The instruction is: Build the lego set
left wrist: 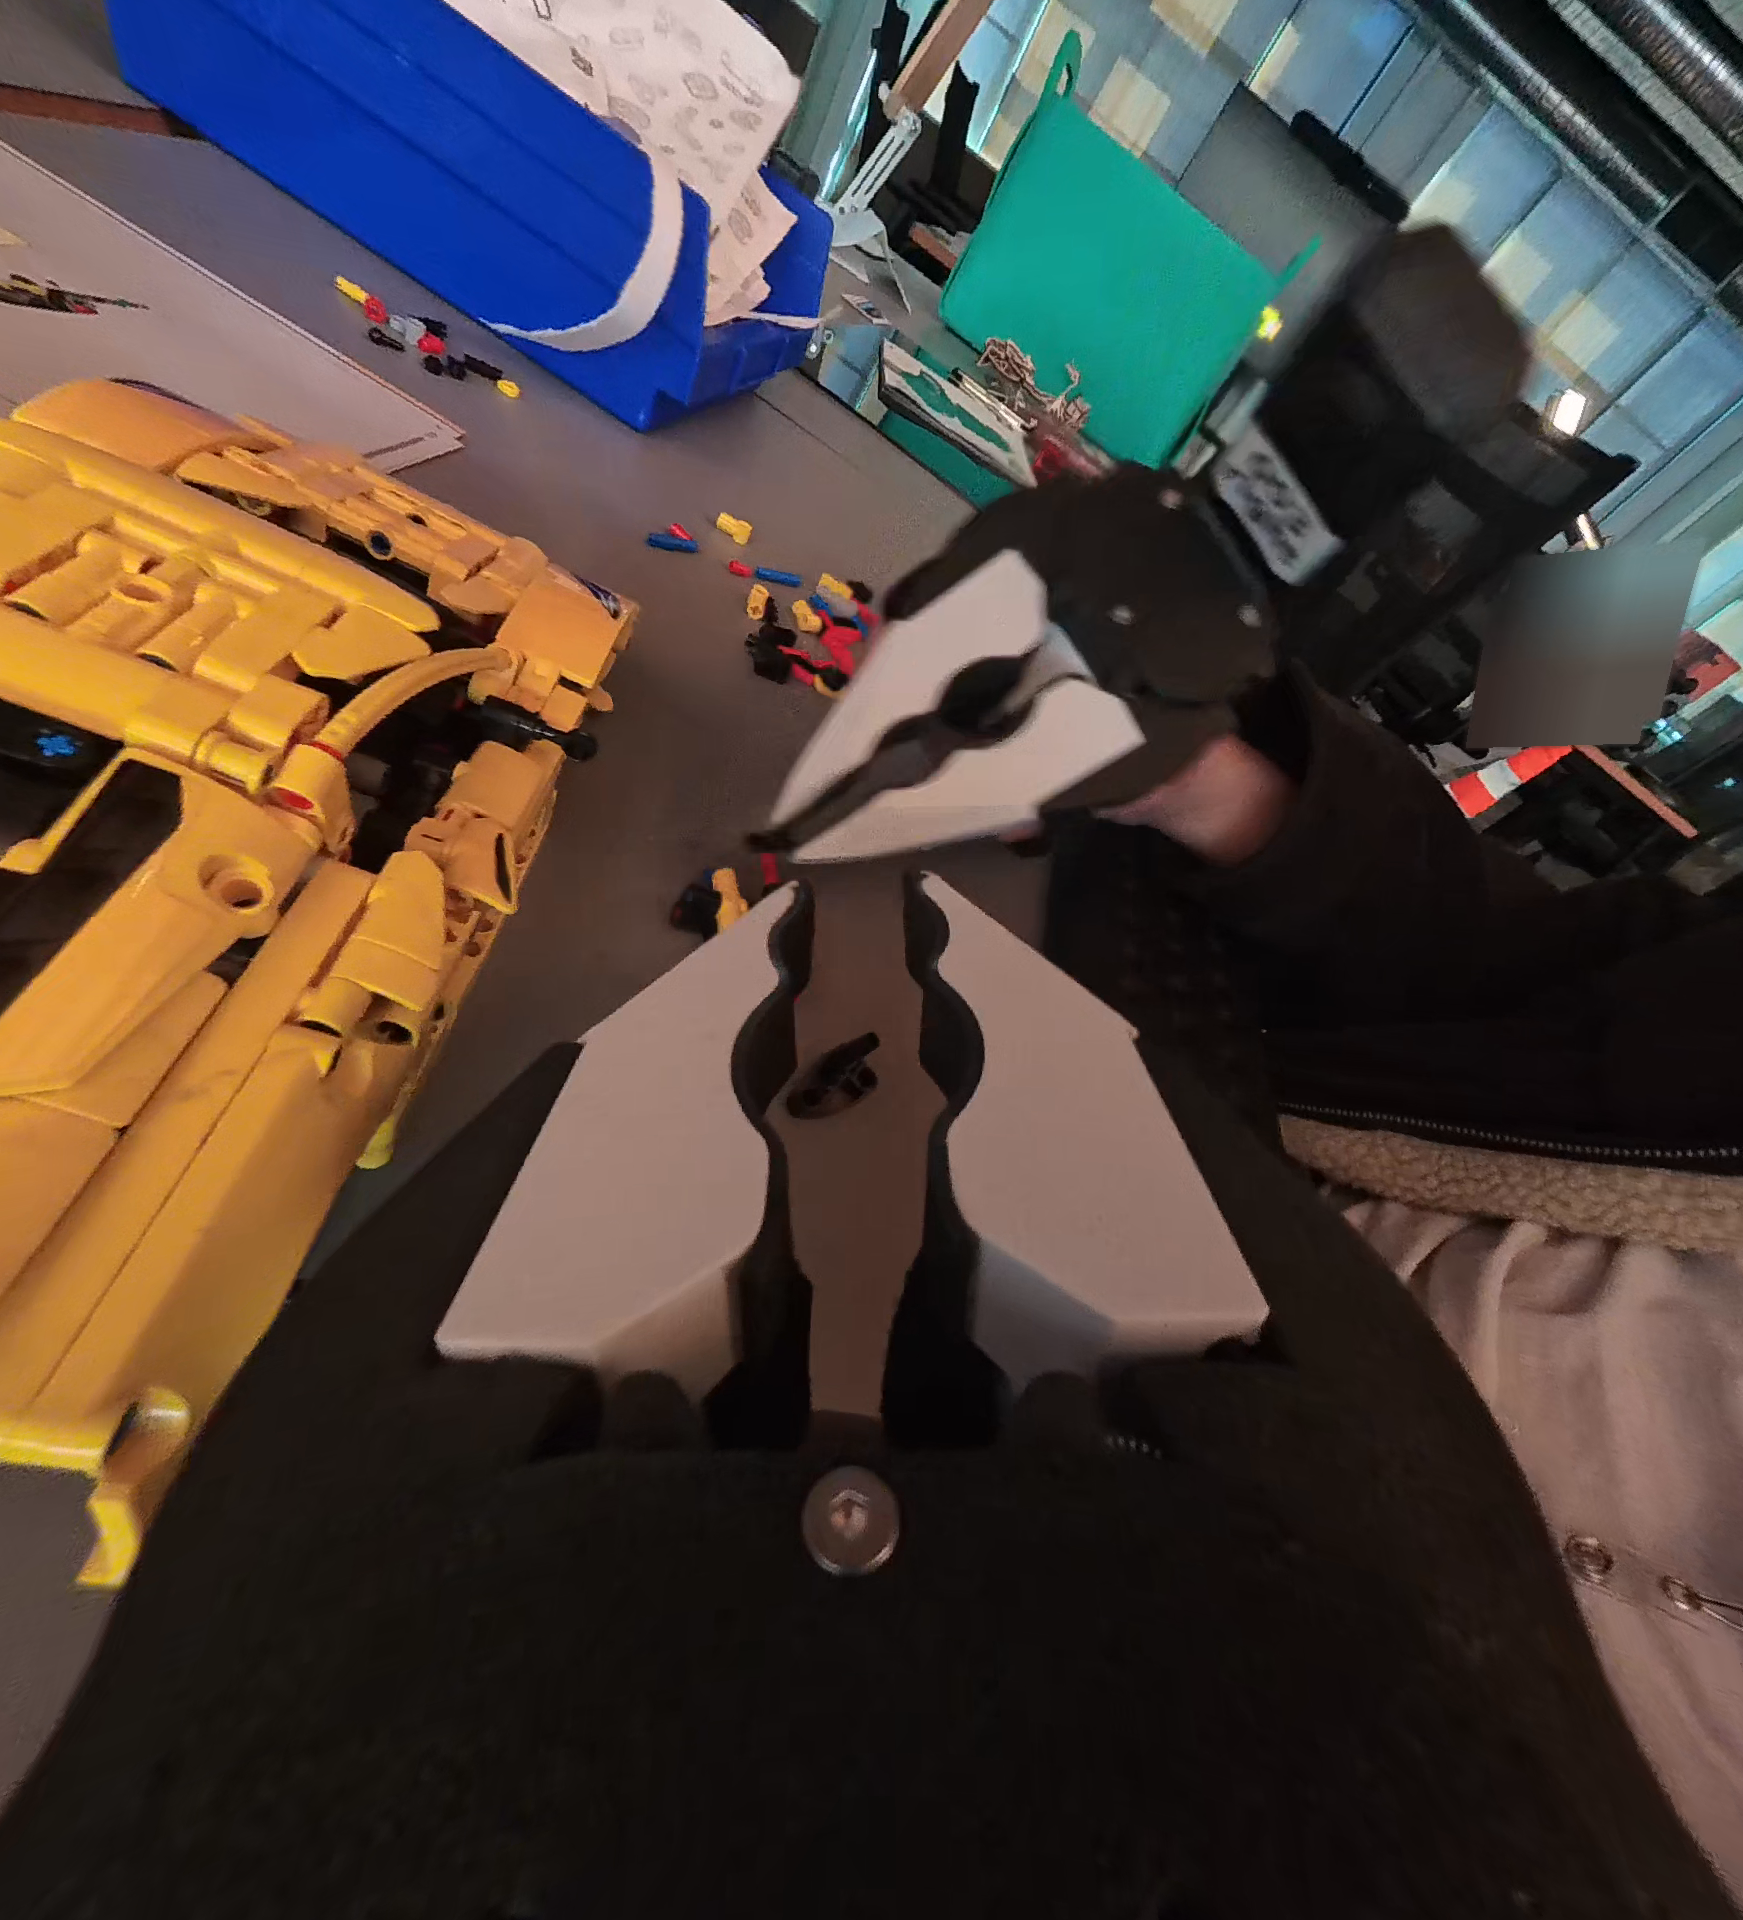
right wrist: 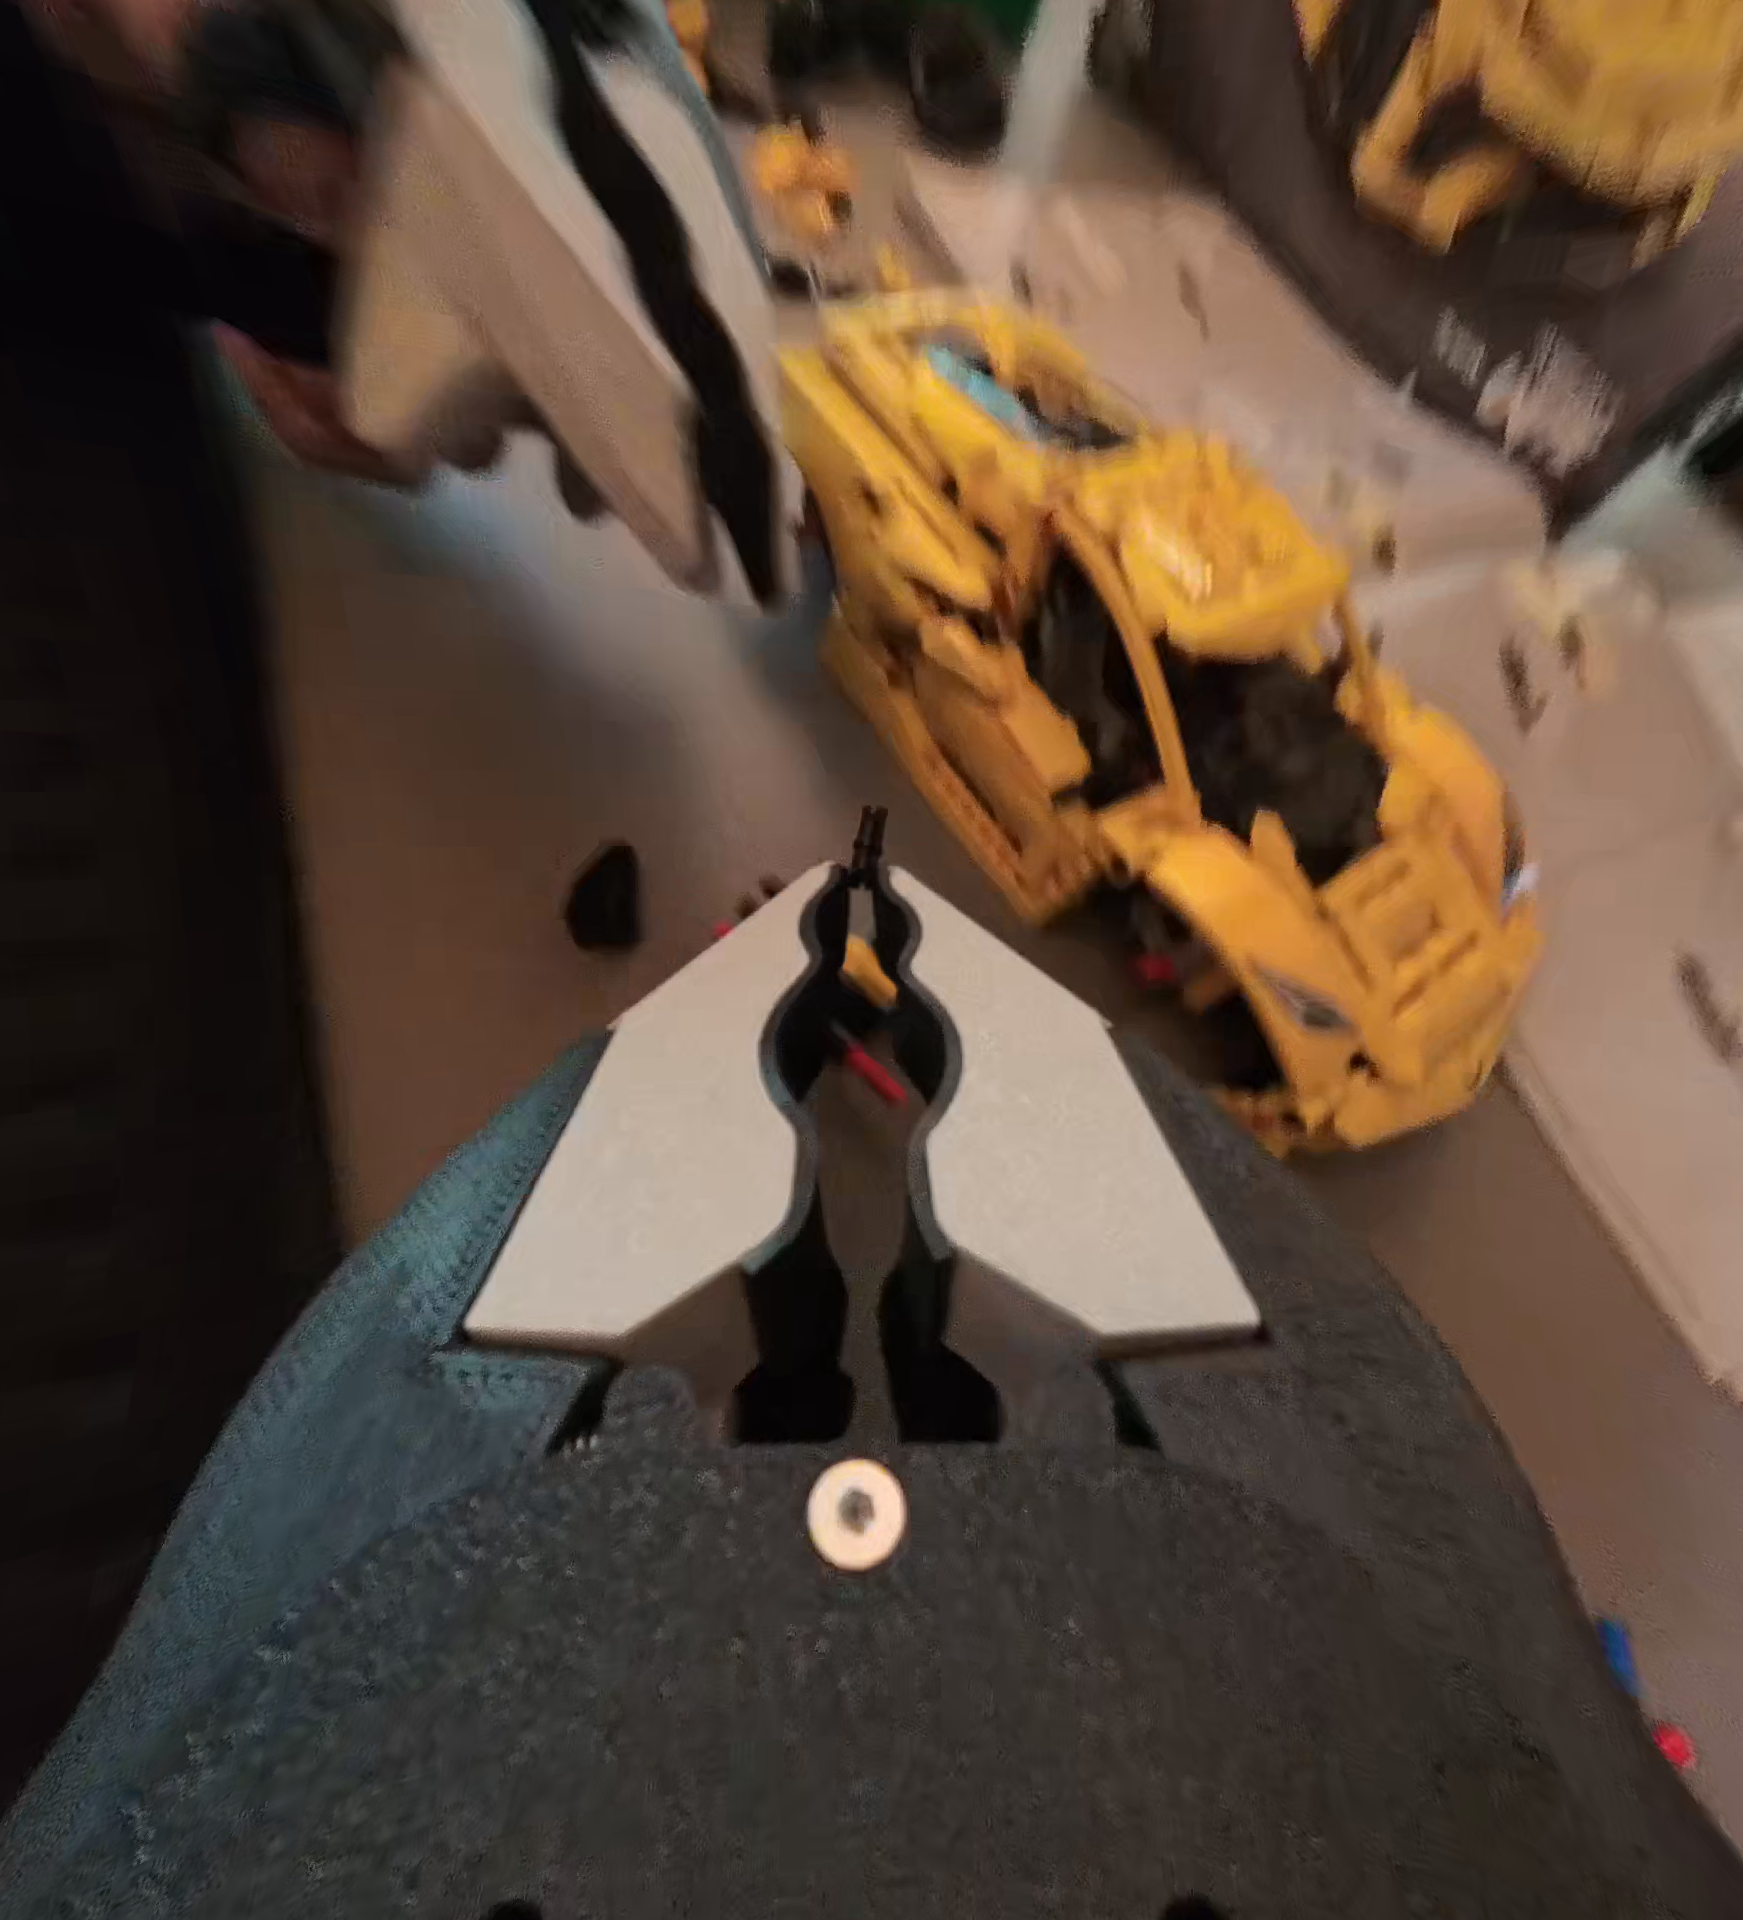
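The large yellow brick-built model car (left wrist: 202,831) lies on the grey tabletop (left wrist: 576,488) at nine o'clock in the left wrist view, with a blue plastic bin (left wrist: 451,177) at eleven o'clock and a scatter of small red, blue, yellow and black loose pieces (left wrist: 805,623) near twelve. The left gripper (left wrist: 856,894) points towards twelve o'clock, its jaws parted with nothing between the tips; a small black connector piece (left wrist: 834,1075) lies on the table, seen through the gap. The right gripper (left wrist: 768,836) comes in from two o'clock, tips near the left one's. In the blurred right wrist view, the right gripper (right wrist: 862,878) is clenched on a thin black pin (right wrist: 869,836), and the car (right wrist: 1158,727) sits at one o'clock.
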Motion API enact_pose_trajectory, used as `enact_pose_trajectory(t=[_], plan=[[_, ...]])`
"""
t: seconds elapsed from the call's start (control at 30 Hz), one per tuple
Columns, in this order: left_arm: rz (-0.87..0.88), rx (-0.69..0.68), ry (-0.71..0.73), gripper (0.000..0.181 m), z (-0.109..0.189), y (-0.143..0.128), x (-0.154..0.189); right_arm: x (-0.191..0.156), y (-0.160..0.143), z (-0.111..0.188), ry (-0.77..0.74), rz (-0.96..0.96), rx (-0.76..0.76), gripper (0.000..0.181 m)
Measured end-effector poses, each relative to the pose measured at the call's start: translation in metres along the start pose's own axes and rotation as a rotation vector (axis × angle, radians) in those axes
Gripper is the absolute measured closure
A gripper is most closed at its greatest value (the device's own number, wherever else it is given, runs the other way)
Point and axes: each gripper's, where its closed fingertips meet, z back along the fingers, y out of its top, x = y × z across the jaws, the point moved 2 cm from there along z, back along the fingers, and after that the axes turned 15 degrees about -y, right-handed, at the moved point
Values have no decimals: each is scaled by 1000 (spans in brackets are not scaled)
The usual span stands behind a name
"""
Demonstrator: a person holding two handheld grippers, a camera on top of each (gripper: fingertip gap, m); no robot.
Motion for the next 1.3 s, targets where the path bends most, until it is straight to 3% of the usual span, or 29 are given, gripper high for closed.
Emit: enact_pose_trajectory(t=[0.1,0.23,0.47,0.63,0.8,1.1,1.3], plan=[[78,5,-119,164,-3,-1,8,-15,26,10,-88,131,120,178],[206,-31,-242,162,-8,-8,12,-22,37,13,-185,258,178,178],[189,2,-233,162,-4,-2,9,-30,42,18,-145,261,231,178],[167,-20,-248,176,-6,-5,13,-32,39,16,-150,286,216,178],[198,-7,-273,177,-5,-3,15,-32,41,18,-145,268,237,178],[281,86,-496,177,-2,13,44,-30,69,39,-169,130,430,167],[309,130,-624,178,3,22,59,-40,81,41,-206,187,491,168]])
